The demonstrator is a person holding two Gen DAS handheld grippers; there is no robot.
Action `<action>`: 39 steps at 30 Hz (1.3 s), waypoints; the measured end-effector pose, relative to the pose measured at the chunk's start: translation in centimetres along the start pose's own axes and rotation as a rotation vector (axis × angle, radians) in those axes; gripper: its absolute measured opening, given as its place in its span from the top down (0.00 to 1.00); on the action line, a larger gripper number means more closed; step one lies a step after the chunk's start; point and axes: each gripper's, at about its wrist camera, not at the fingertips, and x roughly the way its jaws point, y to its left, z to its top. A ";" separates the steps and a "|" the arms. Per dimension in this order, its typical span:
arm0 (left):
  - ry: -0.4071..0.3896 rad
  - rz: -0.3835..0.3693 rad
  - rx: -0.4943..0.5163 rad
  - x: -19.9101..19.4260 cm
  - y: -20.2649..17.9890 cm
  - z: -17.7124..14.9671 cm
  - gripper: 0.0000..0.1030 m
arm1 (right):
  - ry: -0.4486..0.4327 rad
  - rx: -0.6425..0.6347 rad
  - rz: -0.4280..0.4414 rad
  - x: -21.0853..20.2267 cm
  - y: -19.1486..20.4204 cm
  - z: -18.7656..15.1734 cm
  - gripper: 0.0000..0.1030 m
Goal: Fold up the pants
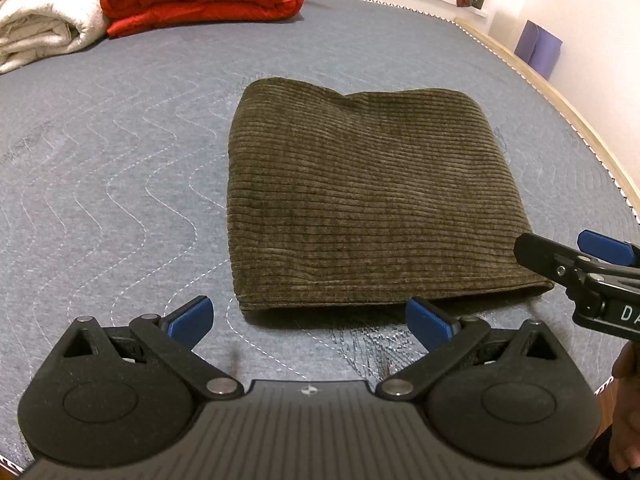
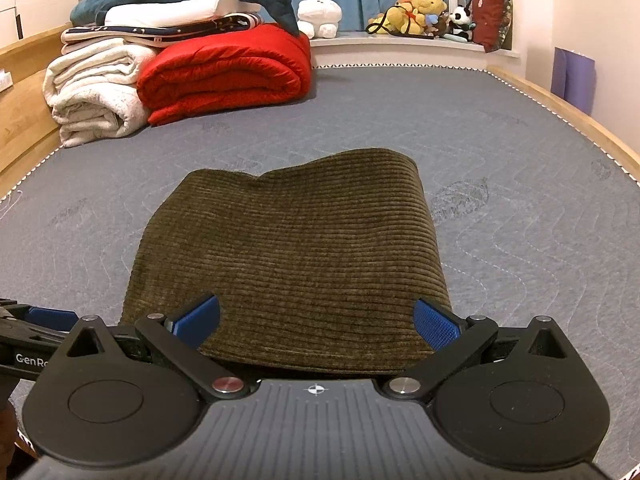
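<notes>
Lettering "GenRo" marks my left gripper beside folded olive corduroy pants on the grey quilted bed; both grippers' fingers spread wide, right gripper empty.

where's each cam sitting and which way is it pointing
Left wrist: on the open left gripper, just short of the folded pants; the right gripper and part of a hand show at right.
Right wrist: on the open right gripper, over the pants' near edge.
Shared: pants, red blanket, grey mattress.
</notes>
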 end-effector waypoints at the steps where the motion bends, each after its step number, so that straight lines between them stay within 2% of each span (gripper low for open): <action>1: -0.001 -0.001 0.001 0.0 -0.1 0.0 0.00 | 0.001 0.001 0.000 0.0 0.0 0.0 0.01; 39: 0.000 -0.011 0.017 -0.1 -0.7 -0.3 0.00 | 0.013 -0.003 0.012 0.1 -0.1 -0.2 0.01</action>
